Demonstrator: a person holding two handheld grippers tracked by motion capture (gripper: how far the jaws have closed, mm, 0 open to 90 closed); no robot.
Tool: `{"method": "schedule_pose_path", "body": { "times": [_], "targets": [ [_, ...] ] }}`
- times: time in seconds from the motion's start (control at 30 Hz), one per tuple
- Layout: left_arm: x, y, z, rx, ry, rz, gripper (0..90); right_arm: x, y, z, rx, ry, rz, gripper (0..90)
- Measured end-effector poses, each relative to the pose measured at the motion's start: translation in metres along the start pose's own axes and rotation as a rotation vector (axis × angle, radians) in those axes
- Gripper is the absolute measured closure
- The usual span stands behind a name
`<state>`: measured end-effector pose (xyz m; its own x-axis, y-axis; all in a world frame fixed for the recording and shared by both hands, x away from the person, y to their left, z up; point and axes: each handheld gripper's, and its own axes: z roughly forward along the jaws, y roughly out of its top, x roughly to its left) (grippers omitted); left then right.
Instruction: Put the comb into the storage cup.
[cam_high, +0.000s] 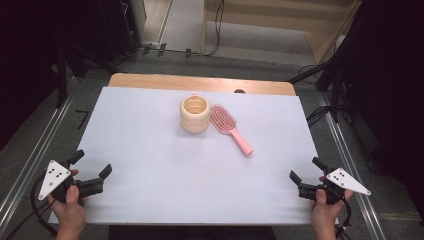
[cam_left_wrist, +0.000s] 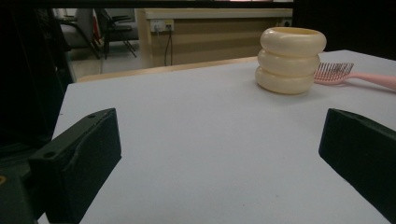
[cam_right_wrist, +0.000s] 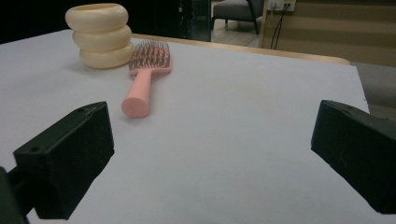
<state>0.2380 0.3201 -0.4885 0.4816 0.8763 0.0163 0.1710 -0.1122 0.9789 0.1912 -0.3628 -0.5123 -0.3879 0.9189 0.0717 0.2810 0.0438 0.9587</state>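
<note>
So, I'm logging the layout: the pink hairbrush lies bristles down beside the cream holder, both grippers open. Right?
Not quite: the hairbrush lies bristles up, as the right gripper view shows. It is beside the cream holder, and the left gripper and right gripper are open.

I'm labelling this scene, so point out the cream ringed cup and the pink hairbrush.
Cream ringed plastic cup (cam_high: 194, 120), high view, on its middle ring.
Pink plastic hairbrush (cam_right_wrist: 141, 88), right gripper view, on its handle.
</note>
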Motion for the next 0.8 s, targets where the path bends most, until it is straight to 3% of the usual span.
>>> {"method": "schedule_pose_path", "body": {
  "times": [0.23,0.4,0.67,0.8],
  "targets": [
    [-0.002,0.000,0.000,0.002,0.009,0.008,0.0,0.002,0.004,0.002,0.017,0.008,-0.021,0.0],
    [-0.005,0.000,0.001,0.010,0.011,0.038,0.0,0.004,0.009,0.004,0.034,0.024,-0.029,0.0],
    [-0.008,0.001,0.004,0.021,0.008,0.059,0.0,0.010,0.033,0.011,0.065,0.129,-0.049,0.0],
    [-0.008,0.000,0.003,0.022,0.006,0.061,0.0,0.017,0.046,0.016,0.099,0.143,-0.076,0.0]
  ]
}}
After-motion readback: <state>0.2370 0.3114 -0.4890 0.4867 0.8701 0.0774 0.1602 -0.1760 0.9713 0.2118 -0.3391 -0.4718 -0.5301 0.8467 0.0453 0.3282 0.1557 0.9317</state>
